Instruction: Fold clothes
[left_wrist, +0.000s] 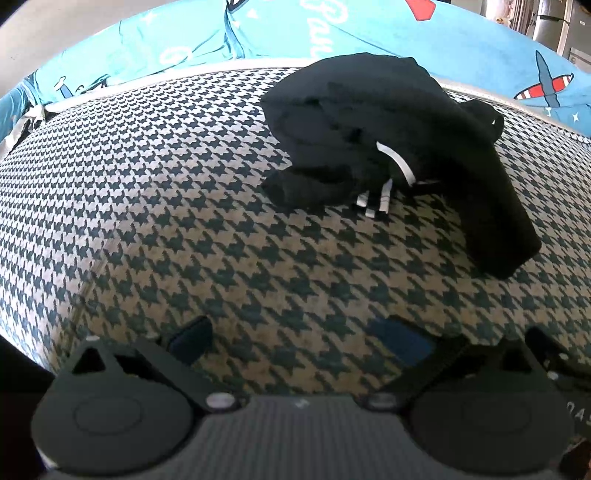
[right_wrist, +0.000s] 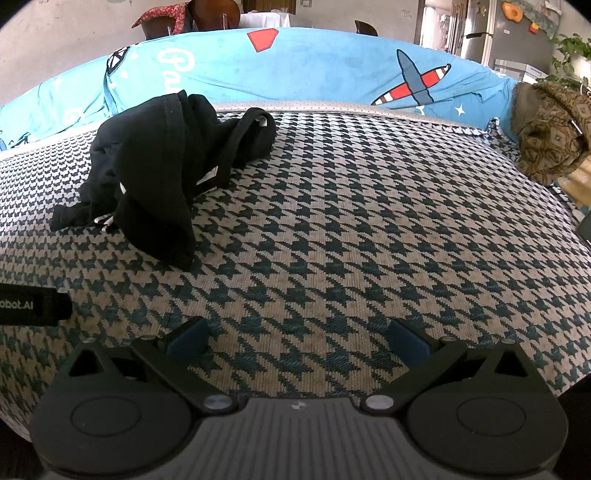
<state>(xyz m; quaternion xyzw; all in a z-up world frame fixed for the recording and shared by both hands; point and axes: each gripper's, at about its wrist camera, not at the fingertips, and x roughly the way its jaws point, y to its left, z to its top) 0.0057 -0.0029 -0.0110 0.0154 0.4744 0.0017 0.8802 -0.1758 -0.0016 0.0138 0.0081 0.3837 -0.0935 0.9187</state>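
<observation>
Both the left gripper (left_wrist: 299, 341) and right gripper (right_wrist: 298, 338) hover spread, low over the houndstooth cover (right_wrist: 332, 221), near the crumpled black garment (left_wrist: 388, 147).

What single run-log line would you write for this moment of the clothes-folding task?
stage: before first grasp | black garment: crumpled, unfolded on houndstooth cover | left gripper: open, empty | right gripper: open, empty

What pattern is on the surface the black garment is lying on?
A dark teal and cream houndstooth cover under the black garment, clearest in the right wrist view.
</observation>
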